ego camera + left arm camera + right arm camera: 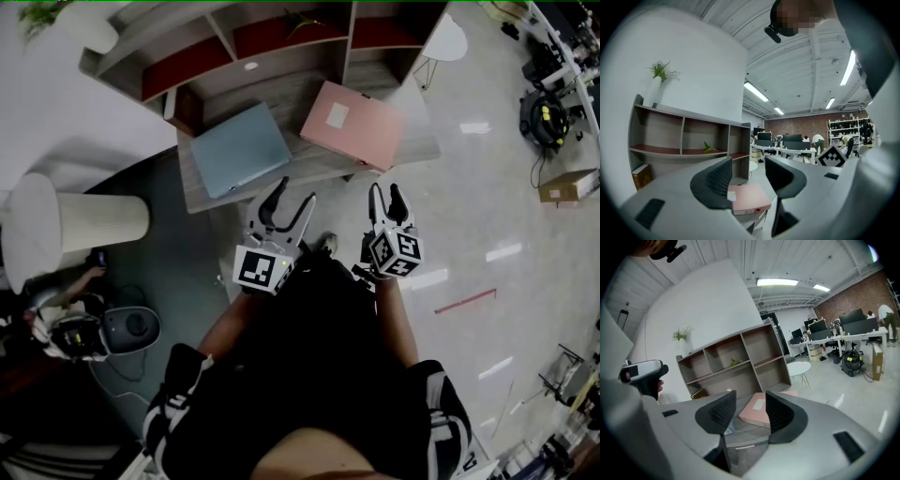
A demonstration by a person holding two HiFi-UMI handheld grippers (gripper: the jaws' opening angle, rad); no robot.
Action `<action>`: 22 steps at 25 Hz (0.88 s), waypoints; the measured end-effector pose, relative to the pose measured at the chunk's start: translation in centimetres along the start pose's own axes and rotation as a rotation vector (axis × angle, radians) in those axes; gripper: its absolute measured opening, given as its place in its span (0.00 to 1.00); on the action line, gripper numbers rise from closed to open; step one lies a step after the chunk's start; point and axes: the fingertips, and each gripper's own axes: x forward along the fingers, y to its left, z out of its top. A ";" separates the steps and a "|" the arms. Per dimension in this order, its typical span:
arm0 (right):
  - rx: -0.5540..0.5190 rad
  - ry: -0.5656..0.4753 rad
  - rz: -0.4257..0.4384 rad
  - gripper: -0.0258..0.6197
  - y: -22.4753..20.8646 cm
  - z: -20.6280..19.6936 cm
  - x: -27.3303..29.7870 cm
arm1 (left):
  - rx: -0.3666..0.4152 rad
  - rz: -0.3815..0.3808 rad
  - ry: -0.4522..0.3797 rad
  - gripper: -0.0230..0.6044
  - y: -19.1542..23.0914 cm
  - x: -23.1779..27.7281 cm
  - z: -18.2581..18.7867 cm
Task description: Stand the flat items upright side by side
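Two flat items lie face up on the wooden desk top (309,164): a blue-grey folder box (240,150) on the left and a pink one (354,124) on the right, its corner over the desk's edge. Both grippers hover short of the desk's near edge, touching neither. My left gripper (295,195) is open and empty; its view shows the pink box (747,197) between and beyond the fingers (717,180). My right gripper (385,192) is open and empty too, aimed at the pink box (759,411).
A shelf unit (281,37) rises behind the desk, with a brown book (183,108) upright at its lower left. A white cylinder stand (56,225) is on the left, a round white table (455,37) on the right, a cardboard box (567,186) on the floor.
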 end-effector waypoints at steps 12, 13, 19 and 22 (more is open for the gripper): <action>0.136 0.081 -0.082 0.37 -6.4 -3.1 5.1 | -0.025 -0.067 0.046 0.38 1.1 7.5 -1.5; 0.153 0.087 -0.088 0.37 -6.8 -3.3 5.7 | -0.029 -0.073 0.051 0.38 1.5 8.3 -1.7; 0.350 0.111 -0.144 0.39 -10.1 -5.7 9.2 | -0.026 -0.120 0.078 0.38 3.4 13.2 -2.7; 0.430 0.122 -0.168 0.42 -11.5 -7.2 10.6 | -0.024 -0.132 0.090 0.38 4.3 15.1 -3.0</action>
